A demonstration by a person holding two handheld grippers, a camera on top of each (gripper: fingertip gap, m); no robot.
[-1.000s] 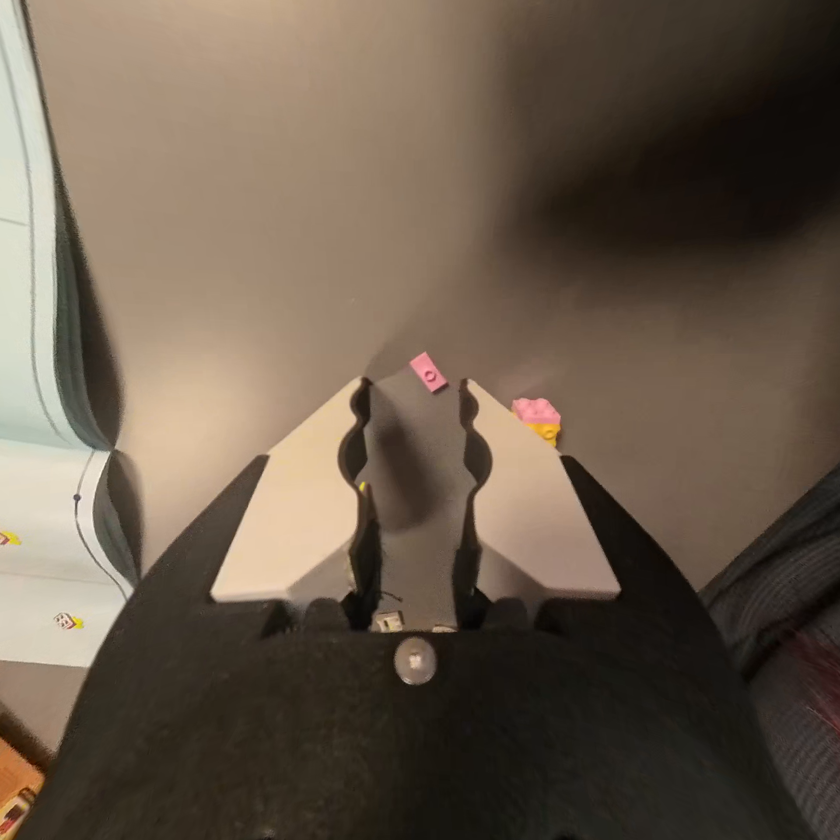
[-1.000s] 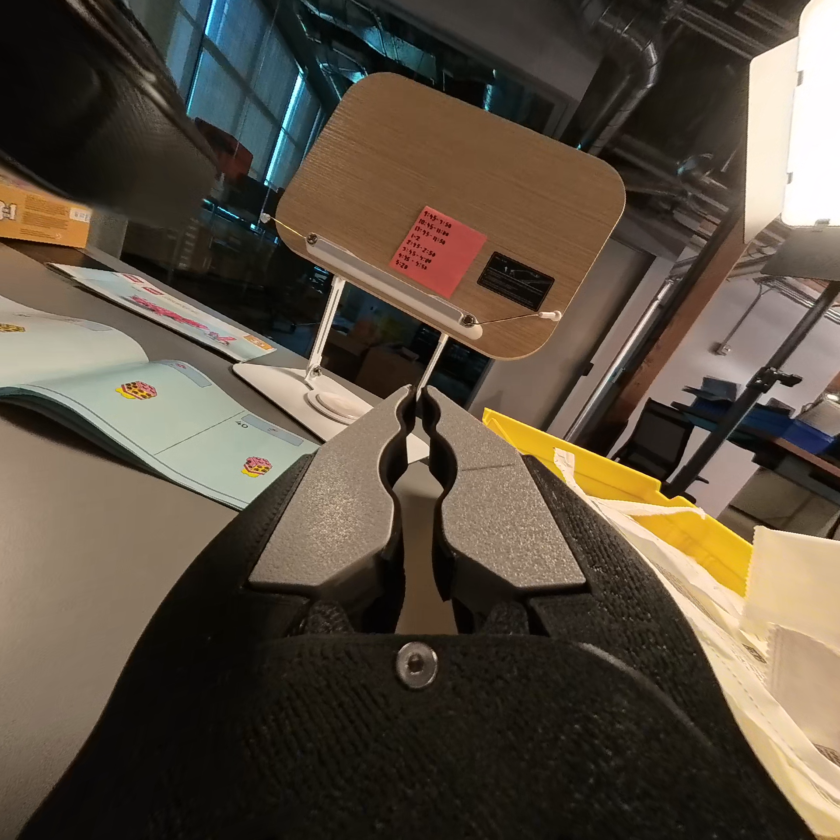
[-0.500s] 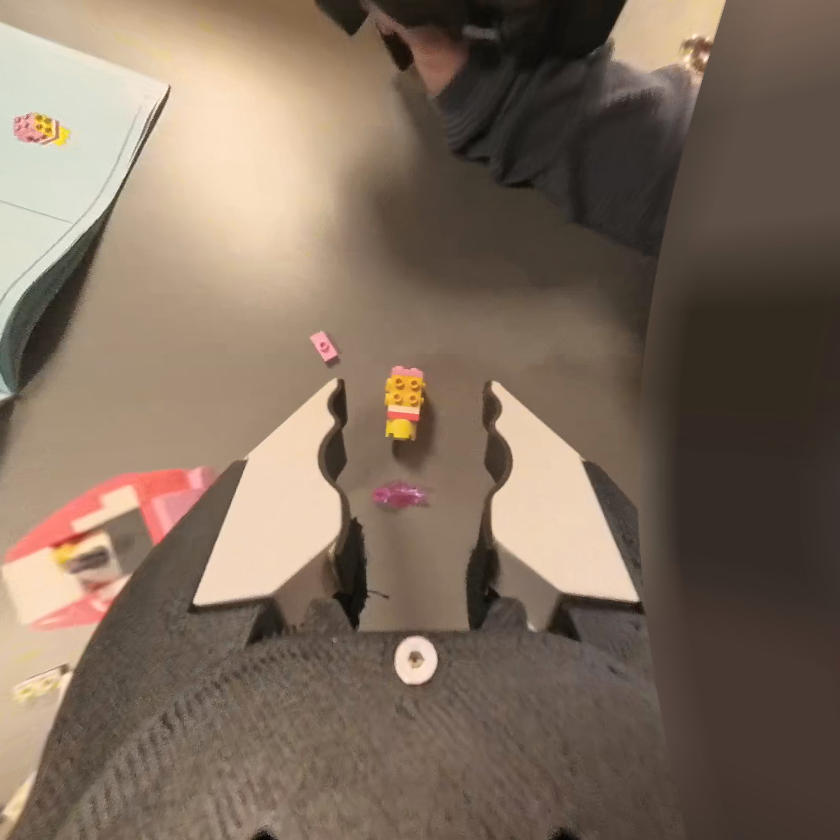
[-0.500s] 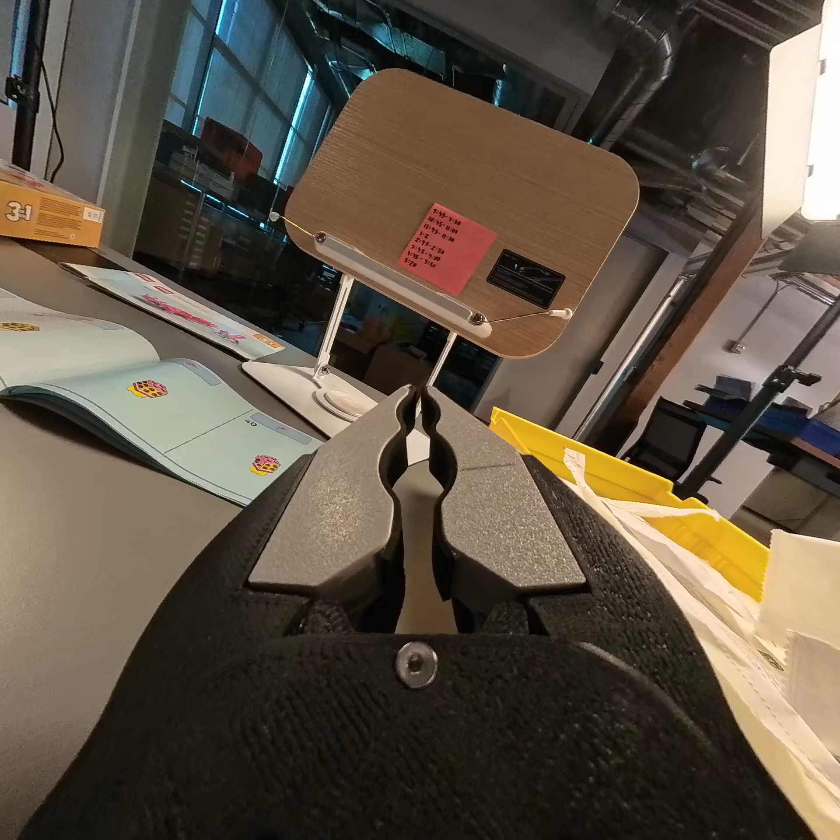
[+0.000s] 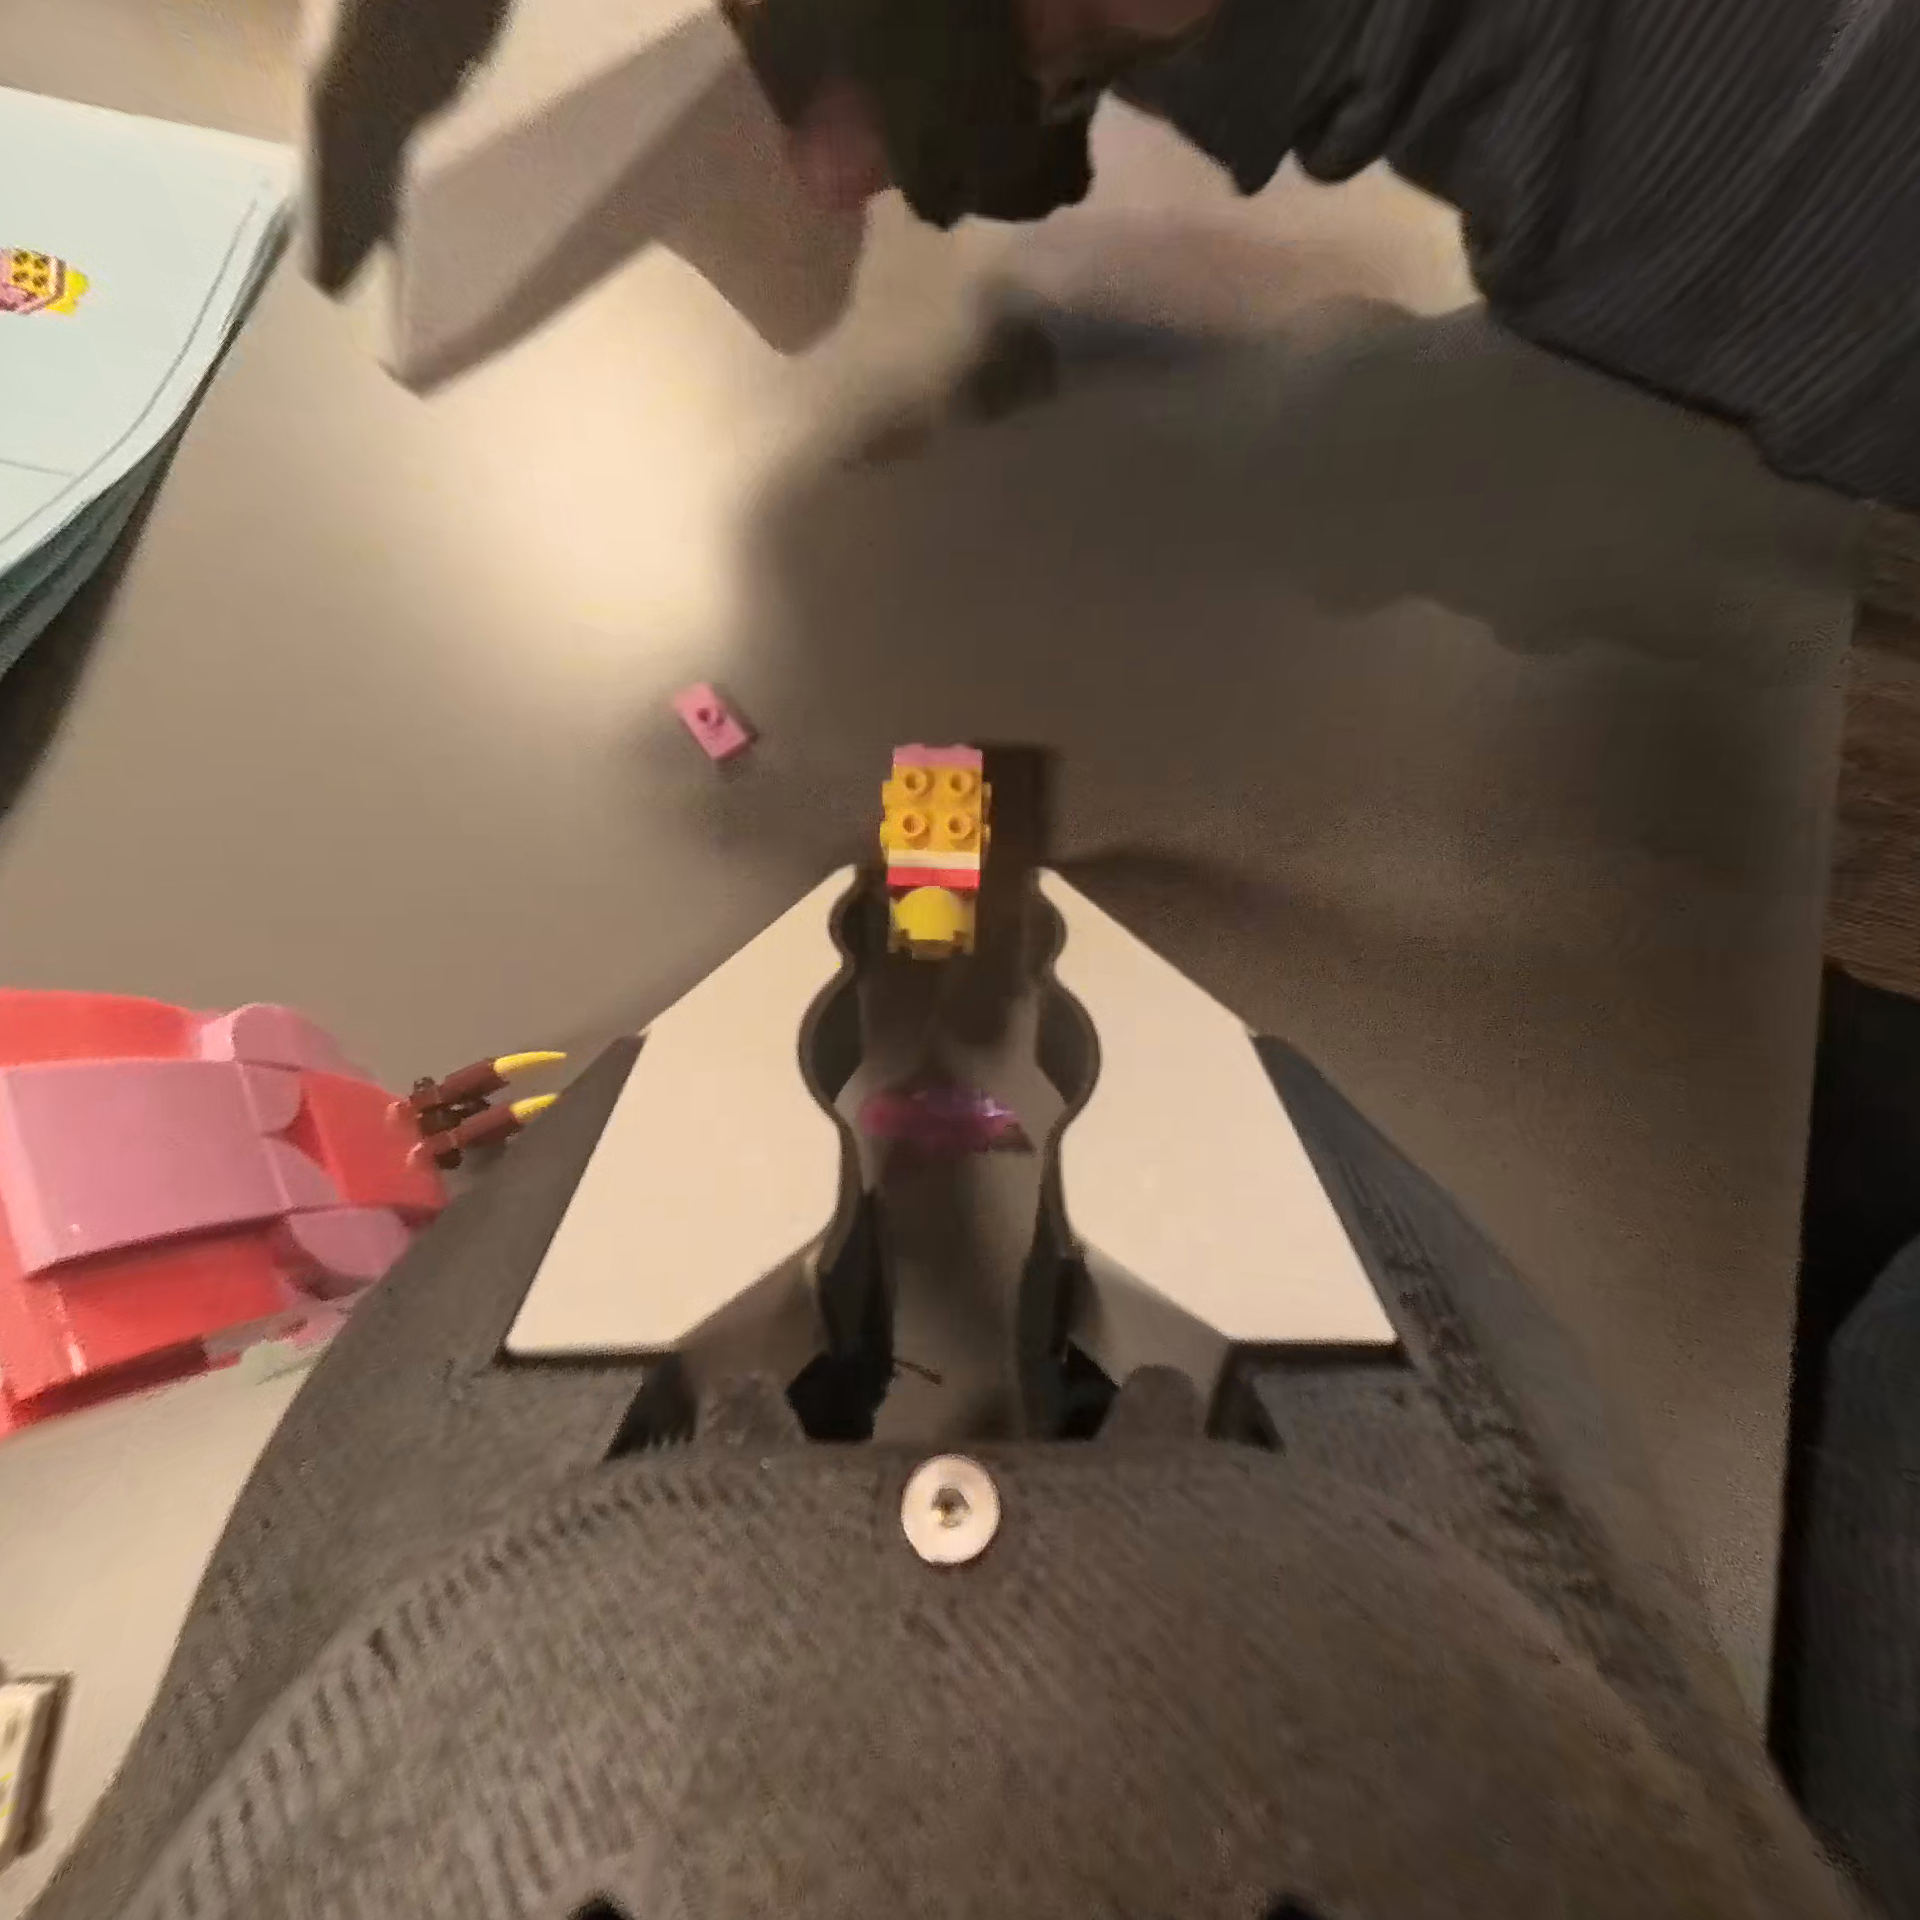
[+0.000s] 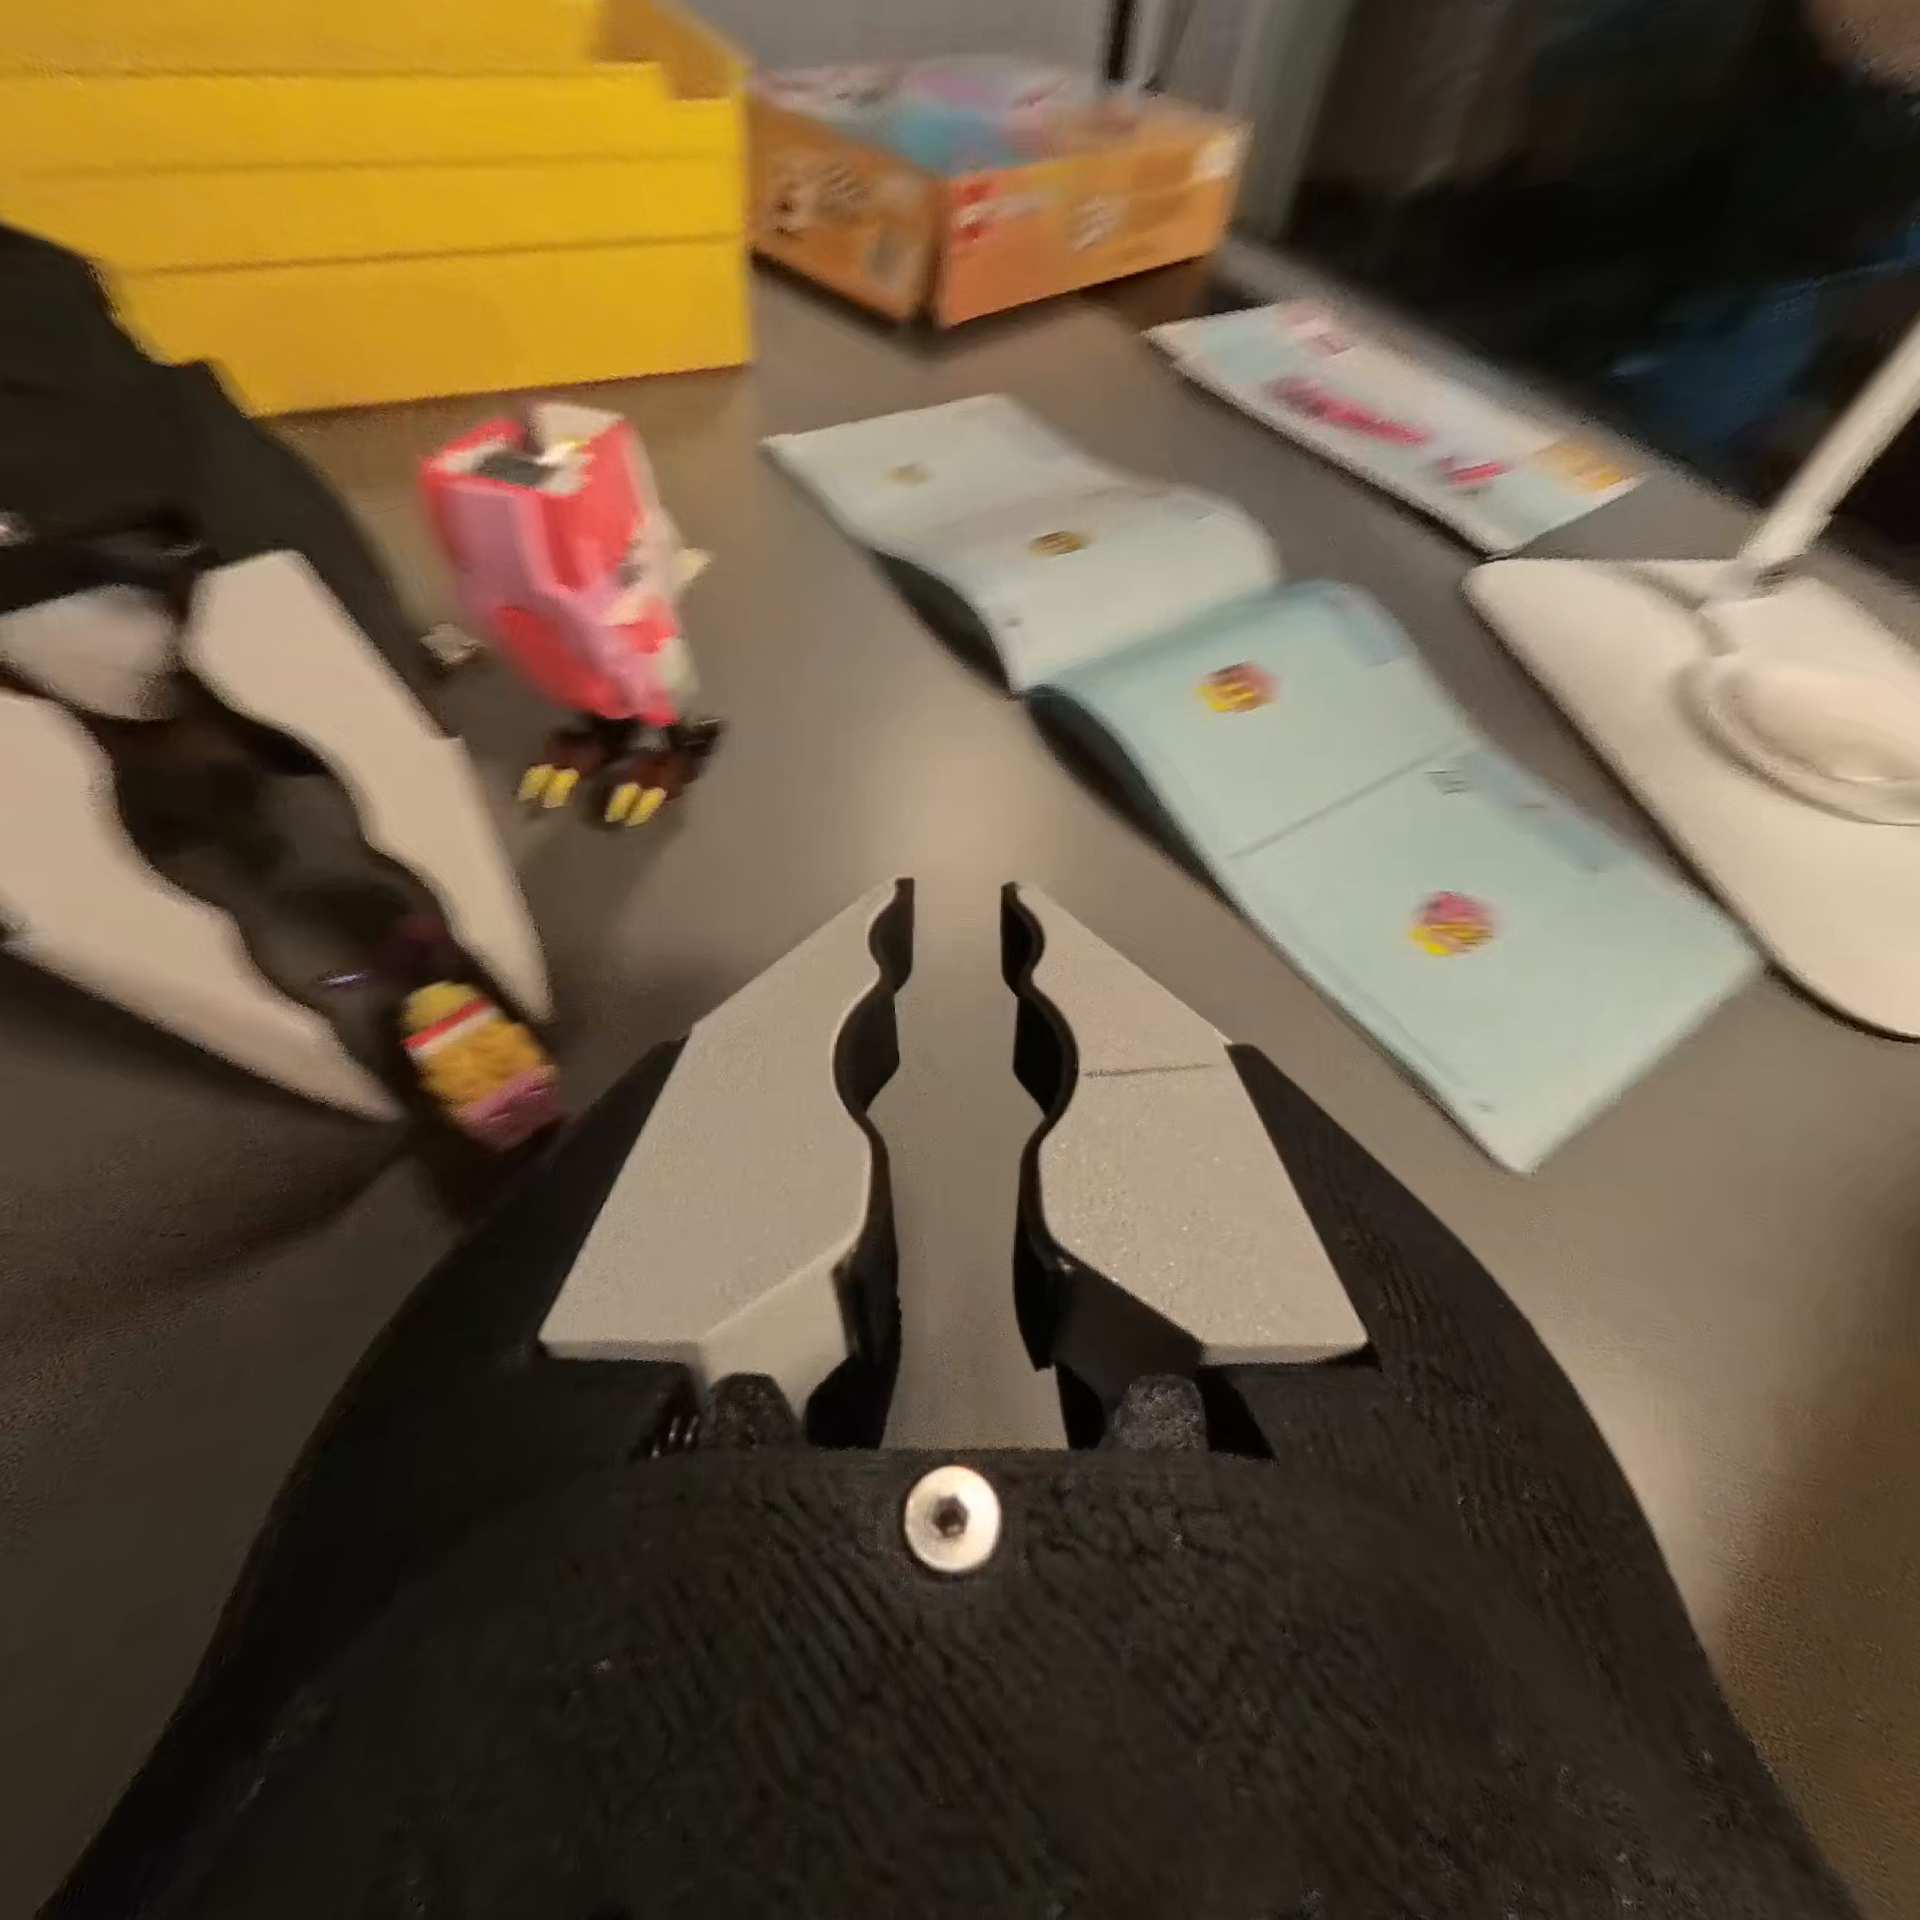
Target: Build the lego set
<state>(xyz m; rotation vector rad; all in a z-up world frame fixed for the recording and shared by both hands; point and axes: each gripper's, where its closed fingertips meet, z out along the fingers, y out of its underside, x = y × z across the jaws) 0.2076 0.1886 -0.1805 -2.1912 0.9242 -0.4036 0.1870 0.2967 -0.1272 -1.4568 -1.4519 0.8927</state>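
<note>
My left gripper (image 5: 948, 883) hangs over the dark table (image 5: 468, 623), jaws part open. A small brick stack (image 5: 932, 847) of yellow, red, white and pink stands between its fingertips, with a gap on each side; the pads do not press it. A clear purple piece (image 5: 935, 1117) lies on the table further back between the fingers. A loose pink plate (image 5: 712, 724) lies just beyond, to the left. My right gripper (image 6: 956, 894) is slightly open and empty above bare table. In its view the left gripper's fingers (image 6: 312, 727) flank the stack (image 6: 473, 1060).
A red and pink brick model (image 5: 156, 1174) with brown, yellow-tipped claws sits left of my left gripper. An open pale blue booklet (image 6: 1299, 748), a white stand base (image 6: 1714, 727), a yellow bin (image 6: 416, 187) and a cardboard box (image 6: 997, 197) lie beyond. A person's dark sleeve (image 5: 1610, 208) reaches in. About 5 cm separates my left fingertips from the loose pink plate (image 5: 712, 724).
My left gripper moved forward so the brick stack stands between its tips, and its jaws narrowed. My right gripper swung down from facing the wooden stand to the table and opened slightly.
</note>
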